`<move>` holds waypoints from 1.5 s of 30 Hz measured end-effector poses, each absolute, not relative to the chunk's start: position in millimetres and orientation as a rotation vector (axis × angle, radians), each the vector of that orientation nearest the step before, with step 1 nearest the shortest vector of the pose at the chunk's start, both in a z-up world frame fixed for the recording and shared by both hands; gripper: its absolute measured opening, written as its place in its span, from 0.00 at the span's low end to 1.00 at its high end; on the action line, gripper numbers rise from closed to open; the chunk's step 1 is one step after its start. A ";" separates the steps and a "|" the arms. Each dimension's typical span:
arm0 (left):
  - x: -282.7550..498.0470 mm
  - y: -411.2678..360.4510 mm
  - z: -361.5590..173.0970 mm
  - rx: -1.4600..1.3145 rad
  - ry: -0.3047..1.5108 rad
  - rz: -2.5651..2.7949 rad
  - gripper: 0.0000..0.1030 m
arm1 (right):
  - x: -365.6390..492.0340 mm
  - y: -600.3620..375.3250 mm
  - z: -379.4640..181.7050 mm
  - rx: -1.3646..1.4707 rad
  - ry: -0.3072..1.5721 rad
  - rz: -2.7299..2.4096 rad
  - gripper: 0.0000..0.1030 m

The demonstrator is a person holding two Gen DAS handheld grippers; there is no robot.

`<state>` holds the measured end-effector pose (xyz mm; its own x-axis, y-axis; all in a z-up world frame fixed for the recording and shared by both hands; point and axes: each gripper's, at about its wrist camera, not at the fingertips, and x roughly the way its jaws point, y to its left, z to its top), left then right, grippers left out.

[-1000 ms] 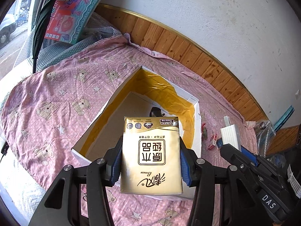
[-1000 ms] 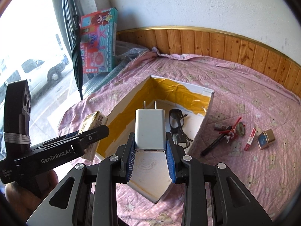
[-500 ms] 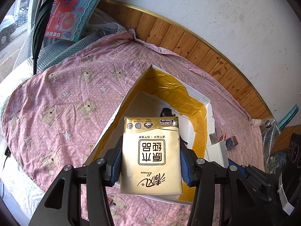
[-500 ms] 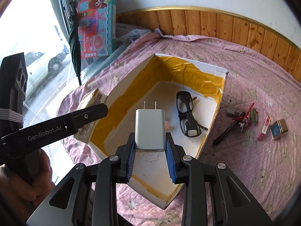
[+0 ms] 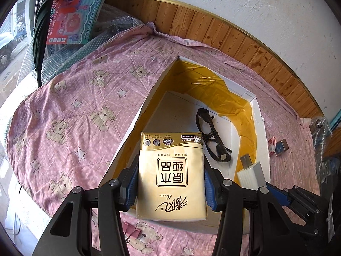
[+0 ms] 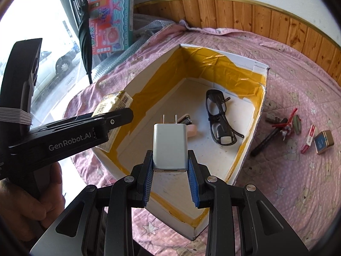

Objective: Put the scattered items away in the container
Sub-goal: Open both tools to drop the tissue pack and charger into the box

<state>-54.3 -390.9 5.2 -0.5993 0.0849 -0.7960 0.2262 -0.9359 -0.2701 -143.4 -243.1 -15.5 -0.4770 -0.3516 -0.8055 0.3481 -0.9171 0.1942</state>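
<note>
Left claw (image 5: pixel 171 183) gripping tissue pack (image 5: pixel 171 175), right claw (image 6: pixel 170 177) gripping charger (image 6: pixel 170 147), both above box (image 6: pixel 251 140).

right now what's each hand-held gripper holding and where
Left hand-held gripper: gold tissue pack, clamped across its long sides. Right hand-held gripper: white charger, by its lower sides.

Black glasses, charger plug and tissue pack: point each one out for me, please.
Black glasses (image 6: pixel 220 120): right wrist view, on the frame's bridge, inside the box.
Charger plug (image 6: pixel 170 146): right wrist view, on its white front face.
Tissue pack (image 5: pixel 171 177): left wrist view, on the printed gold front.
</note>
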 end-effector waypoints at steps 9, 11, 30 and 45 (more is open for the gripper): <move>-67.6 -389.2 11.3 1.390 0.521 -2.725 0.51 | -151.5 -240.9 -20.5 1.327 -0.012 -2.407 0.30; -69.4 -388.8 11.0 1.394 0.514 -2.725 0.51 | -152.5 -240.8 -20.3 1.328 -0.017 -2.404 0.30; -70.1 -400.5 -5.1 1.433 0.611 -2.645 0.52 | -151.6 -229.7 -17.1 1.311 -0.113 -2.422 0.31; -59.8 -389.9 9.1 1.431 0.597 -2.652 0.61 | -132.7 -219.3 -7.3 1.271 -0.180 -2.416 0.31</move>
